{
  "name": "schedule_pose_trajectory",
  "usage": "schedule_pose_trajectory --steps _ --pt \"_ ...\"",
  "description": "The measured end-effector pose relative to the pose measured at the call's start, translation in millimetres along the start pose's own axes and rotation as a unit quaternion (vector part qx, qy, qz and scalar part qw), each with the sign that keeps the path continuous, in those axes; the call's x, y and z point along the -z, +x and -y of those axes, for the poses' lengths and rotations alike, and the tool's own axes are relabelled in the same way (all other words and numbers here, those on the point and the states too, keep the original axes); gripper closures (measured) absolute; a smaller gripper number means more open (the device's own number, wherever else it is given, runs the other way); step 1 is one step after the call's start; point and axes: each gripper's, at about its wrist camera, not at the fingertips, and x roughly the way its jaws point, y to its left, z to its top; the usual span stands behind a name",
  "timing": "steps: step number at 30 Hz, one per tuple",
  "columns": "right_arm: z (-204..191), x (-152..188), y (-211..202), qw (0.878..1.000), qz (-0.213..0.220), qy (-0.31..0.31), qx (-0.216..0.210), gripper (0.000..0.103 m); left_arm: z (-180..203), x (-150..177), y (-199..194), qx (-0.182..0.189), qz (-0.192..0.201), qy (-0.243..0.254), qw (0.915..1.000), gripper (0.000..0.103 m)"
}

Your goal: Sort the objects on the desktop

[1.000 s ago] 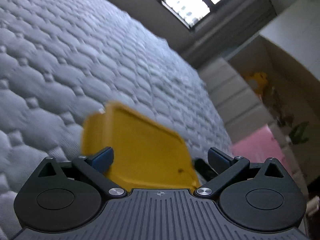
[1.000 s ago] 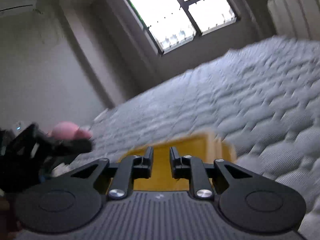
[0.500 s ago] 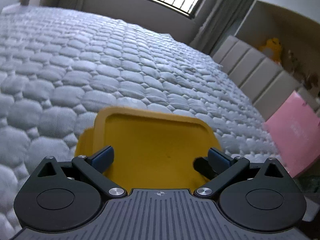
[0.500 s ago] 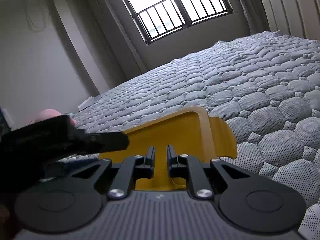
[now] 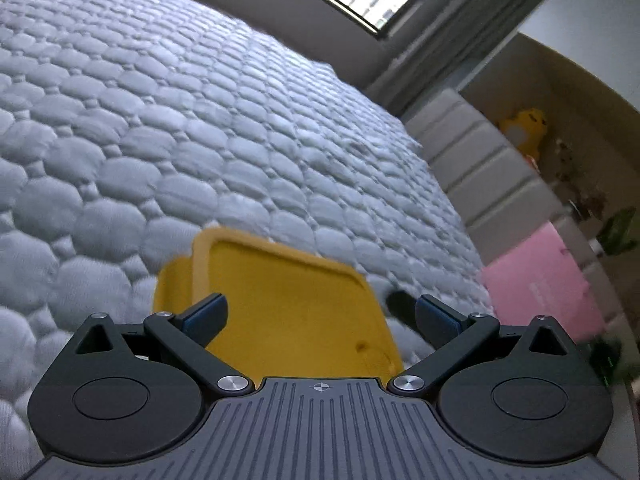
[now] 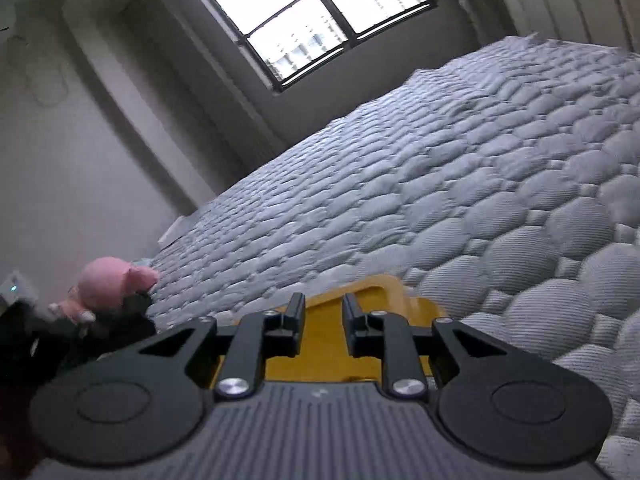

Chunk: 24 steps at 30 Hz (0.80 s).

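A yellow plastic tray lies low over the grey quilted mattress, right in front of both grippers. My left gripper stands wide open above the tray's near end. Its left finger overlaps the tray and its right finger is clear of the tray's right edge. A dark blurred tip shows beside that edge. In the right wrist view the yellow tray shows behind and between the narrow jaws of my right gripper. Those jaws are opening, and the pads do not visibly press on the tray.
A pink box leans by the padded headboard at the right. A yellow plush toy sits on a shelf behind it. At the mattress's left end a pink plush rests on something dark. The window is at the far wall.
The gap between the right gripper's fingers has widened. The black gripper shape that crossed the right wrist view's left side has drawn back. Both views have tilted, and the tray stays in front.
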Motion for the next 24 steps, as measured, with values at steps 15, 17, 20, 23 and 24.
schedule_pose_trajectory --steps 15,17,20,23,24 --pt "-7 27 27 0.998 -0.012 -0.046 0.031 0.098 2 8 37 -0.044 0.008 0.056 0.9974 0.001" --pt "-6 27 28 0.998 -0.012 -0.051 0.030 0.099 8 11 40 -0.063 0.015 0.076 0.9950 0.001" --pt "-5 27 29 0.998 -0.014 -0.050 0.030 0.101 17 15 44 -0.091 0.026 0.103 0.9902 0.001" --pt "-3 25 29 0.998 -0.018 -0.048 0.028 0.103 19 15 45 -0.101 0.028 0.109 0.9885 0.001" --pt "-3 23 29 0.998 -0.021 -0.046 0.028 0.103 19 15 46 -0.104 0.028 0.109 0.9882 0.000"
